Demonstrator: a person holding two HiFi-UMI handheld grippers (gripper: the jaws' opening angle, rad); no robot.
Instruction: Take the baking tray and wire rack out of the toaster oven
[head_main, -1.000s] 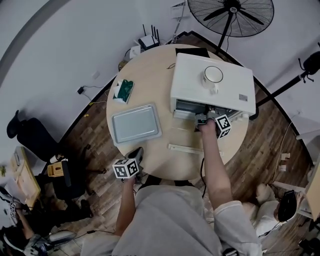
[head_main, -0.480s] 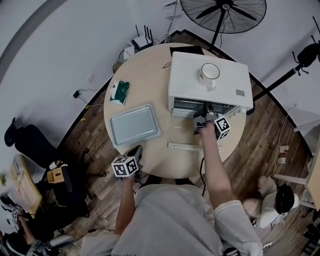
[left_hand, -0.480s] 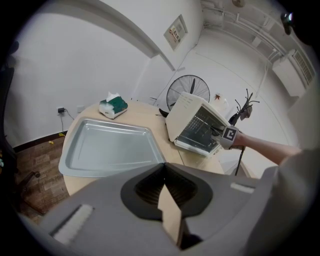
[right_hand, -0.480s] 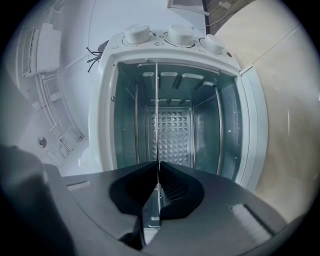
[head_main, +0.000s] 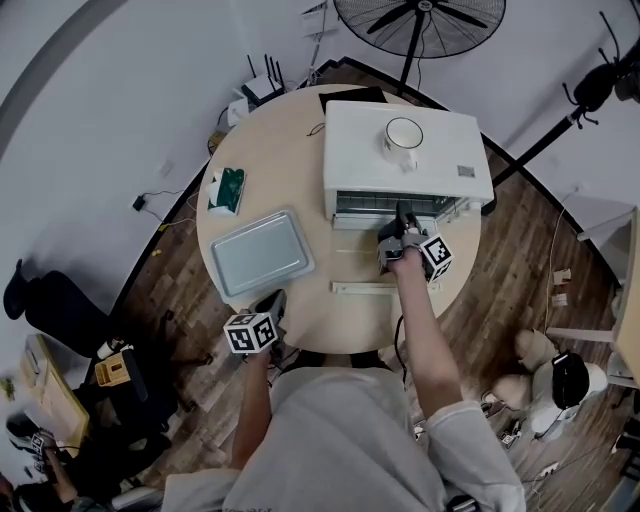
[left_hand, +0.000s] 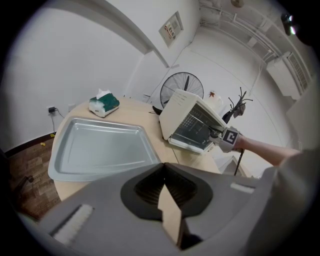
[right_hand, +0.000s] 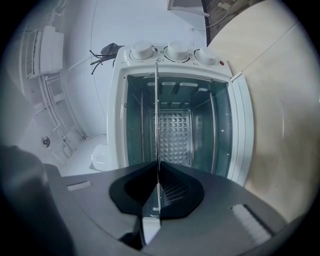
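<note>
readable text: none | wall notice (left_hand: 173, 28): too small | sticker (head_main: 463, 171) on toaster oven (head_main: 360, 150): blurred

My left gripper (left_hand: 165, 175) has its fingers (left_hand: 172, 220) pressed together, empty. At ten o'clock the baking tray (left_hand: 100, 147) lies on the table (left_hand: 145, 112). At one o'clock stands the toaster oven (left_hand: 187, 122), with the right gripper (left_hand: 227, 136) at its front.

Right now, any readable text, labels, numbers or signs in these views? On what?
Nothing legible in any view.
Small label on top of the toaster oven: too small to read.
Wall plate: print blurred.
Tissue pack: print too small.
Oven knobs: no readable markings.
Marker cubes: black-and-white square patterns only, no letters.
</note>
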